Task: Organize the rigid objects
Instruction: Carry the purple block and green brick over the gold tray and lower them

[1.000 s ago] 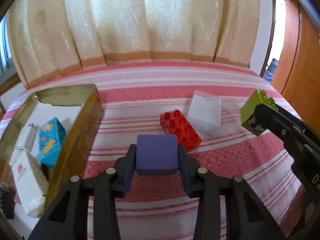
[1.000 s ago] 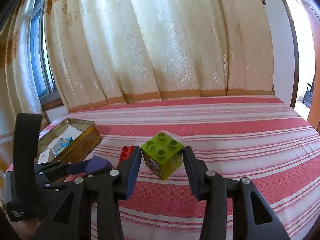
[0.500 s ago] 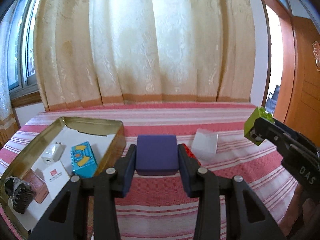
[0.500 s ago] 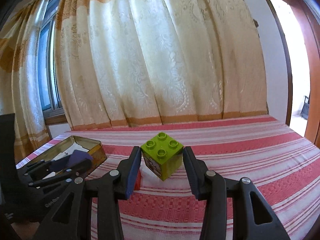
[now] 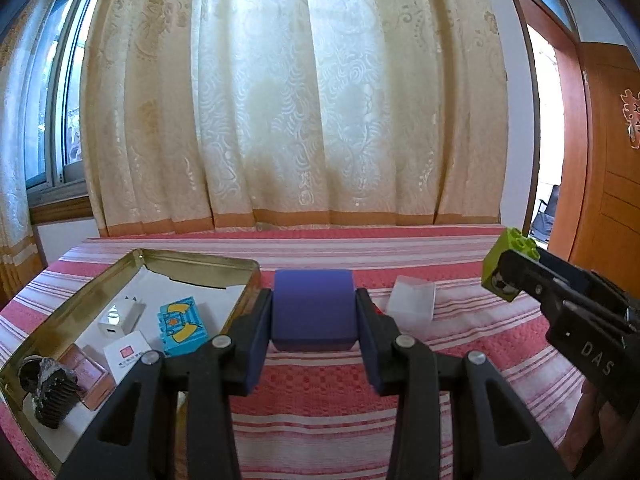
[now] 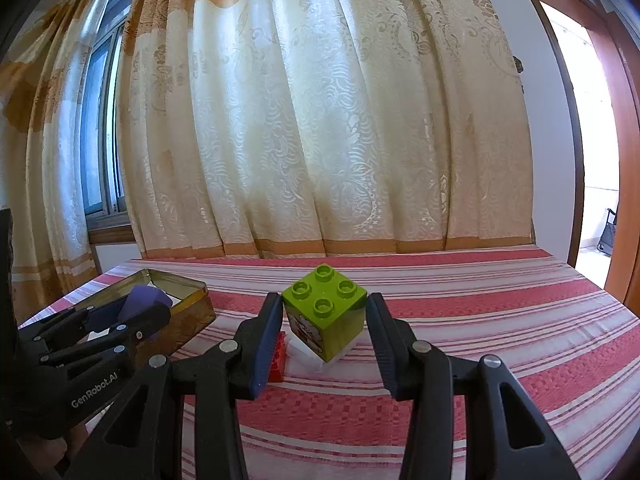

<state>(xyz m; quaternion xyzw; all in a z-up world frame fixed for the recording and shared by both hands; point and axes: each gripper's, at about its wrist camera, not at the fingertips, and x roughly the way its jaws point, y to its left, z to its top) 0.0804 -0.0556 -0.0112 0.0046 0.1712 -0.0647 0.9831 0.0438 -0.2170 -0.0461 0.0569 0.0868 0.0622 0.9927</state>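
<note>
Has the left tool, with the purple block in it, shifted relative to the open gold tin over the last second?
Yes. The left tool carrying the purple foam block has lifted and tilted up: the open gold metal tin now sits lower-left, interior exposed.

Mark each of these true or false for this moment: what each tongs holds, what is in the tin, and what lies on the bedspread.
1. The left tongs grip a purple block. True.
2. The right tongs are empty. False: they hold a green studded brick.
3. The gold tin holds a blue patterned block and a white charger. True.
4. The clear plastic box sits inside the tin. False: it lies on the striped bedspread, outside it.
5. A red brick lies on the bedspread. True.
</note>
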